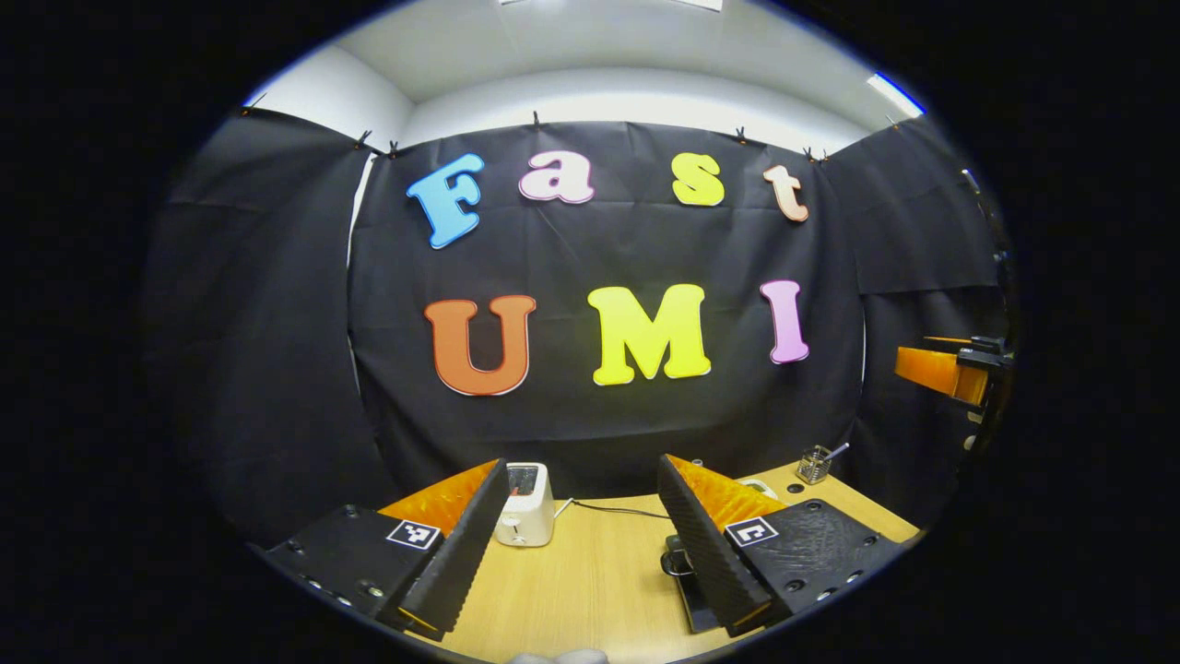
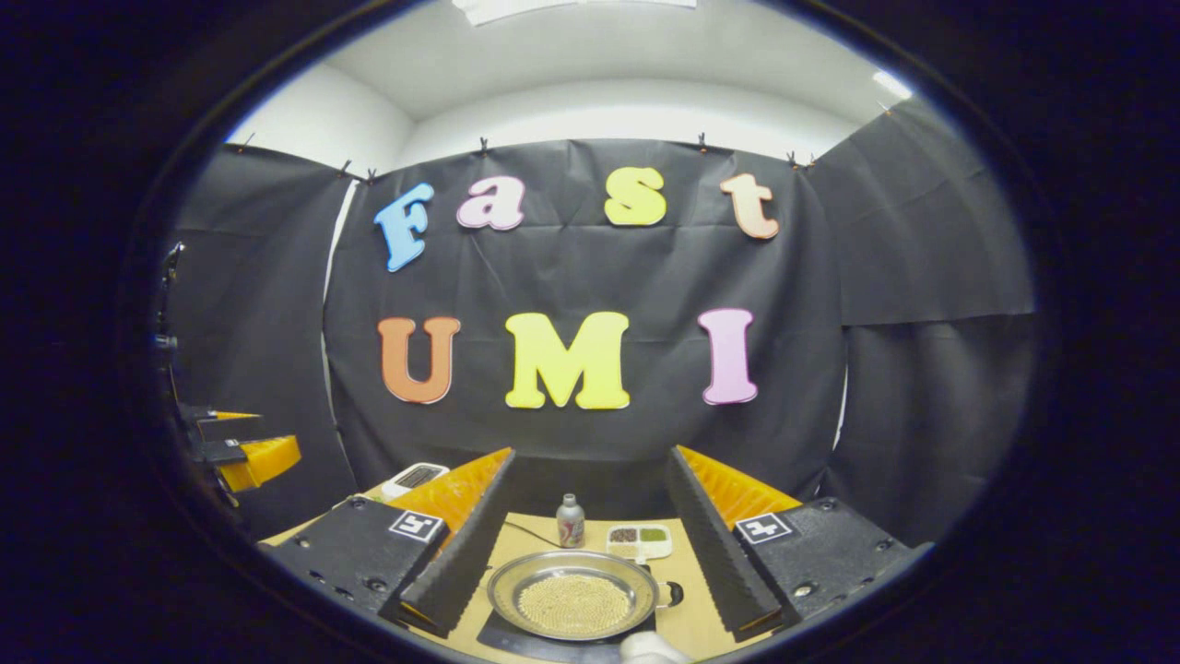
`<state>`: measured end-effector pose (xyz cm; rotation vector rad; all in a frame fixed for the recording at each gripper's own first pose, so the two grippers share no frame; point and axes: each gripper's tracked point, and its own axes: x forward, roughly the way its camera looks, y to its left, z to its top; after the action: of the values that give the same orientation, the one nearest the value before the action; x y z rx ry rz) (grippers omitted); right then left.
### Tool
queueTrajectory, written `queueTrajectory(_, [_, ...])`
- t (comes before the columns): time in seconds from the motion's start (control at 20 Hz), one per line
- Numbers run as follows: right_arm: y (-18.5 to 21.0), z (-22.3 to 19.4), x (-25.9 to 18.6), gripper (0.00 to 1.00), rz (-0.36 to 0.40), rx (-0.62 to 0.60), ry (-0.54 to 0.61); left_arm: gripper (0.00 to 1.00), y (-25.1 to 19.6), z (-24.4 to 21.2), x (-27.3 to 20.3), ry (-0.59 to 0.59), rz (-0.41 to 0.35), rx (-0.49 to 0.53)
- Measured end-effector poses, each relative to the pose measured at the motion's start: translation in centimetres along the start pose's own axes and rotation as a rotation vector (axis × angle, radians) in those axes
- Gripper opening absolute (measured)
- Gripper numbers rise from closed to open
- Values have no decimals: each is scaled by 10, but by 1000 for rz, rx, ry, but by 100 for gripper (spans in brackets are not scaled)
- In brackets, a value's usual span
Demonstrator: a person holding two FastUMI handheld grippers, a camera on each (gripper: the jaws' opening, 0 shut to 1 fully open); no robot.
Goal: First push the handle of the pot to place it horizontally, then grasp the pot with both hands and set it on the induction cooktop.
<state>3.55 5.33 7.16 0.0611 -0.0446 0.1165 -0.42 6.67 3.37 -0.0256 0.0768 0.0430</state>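
Silver pot point(image 2: 572, 599); white toaster point(image 1: 525, 505)

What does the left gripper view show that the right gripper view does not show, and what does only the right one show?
The left gripper view alone shows a white toaster with its cable and a small glass holder on the wooden table. The right gripper view alone shows a metal pan of pale grains, a small bottle and a divided dish. Both show the wooden table and an open gripper: left gripper, right gripper.
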Motion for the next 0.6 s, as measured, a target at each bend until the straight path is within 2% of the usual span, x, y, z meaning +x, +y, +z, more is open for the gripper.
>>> queueTrajectory(0.15, [-11, 3, -20, 100, -35, 17, -18, 96, 12, 6, -16, -18, 18, -4])
queueTrajectory(0.6, [-23, -2, -48, 100, -69, 14, -5, 96, 31, 2, -37, -17, 45, -32])
